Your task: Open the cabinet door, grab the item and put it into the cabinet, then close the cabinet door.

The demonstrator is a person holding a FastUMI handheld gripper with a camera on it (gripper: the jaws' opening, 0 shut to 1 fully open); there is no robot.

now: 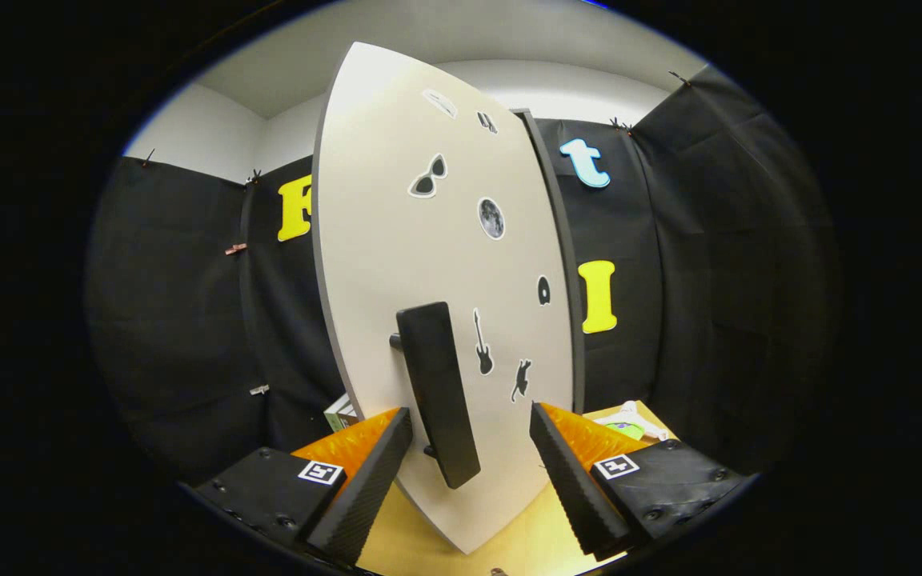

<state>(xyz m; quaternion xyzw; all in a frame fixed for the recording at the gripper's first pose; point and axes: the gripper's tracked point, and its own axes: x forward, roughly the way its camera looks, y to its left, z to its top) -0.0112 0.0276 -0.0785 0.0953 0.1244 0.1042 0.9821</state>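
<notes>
A white cabinet door [429,264] with several small stickers stands right in front of me, swung out at an angle from the dark cabinet edge [557,240] behind it. Its black bar handle [437,392] hangs between my two fingers, closer to the left one. My gripper [473,448] is open, the fingers spread wide on either side of the handle without touching it. A small white and green item [629,424] lies on the wooden table beyond the right finger, partly hidden by it.
The wooden tabletop [421,544] shows below the door. A small box [341,414] peeks out beyond the left finger, beside the door's edge. Black cloth walls close in on both sides and behind.
</notes>
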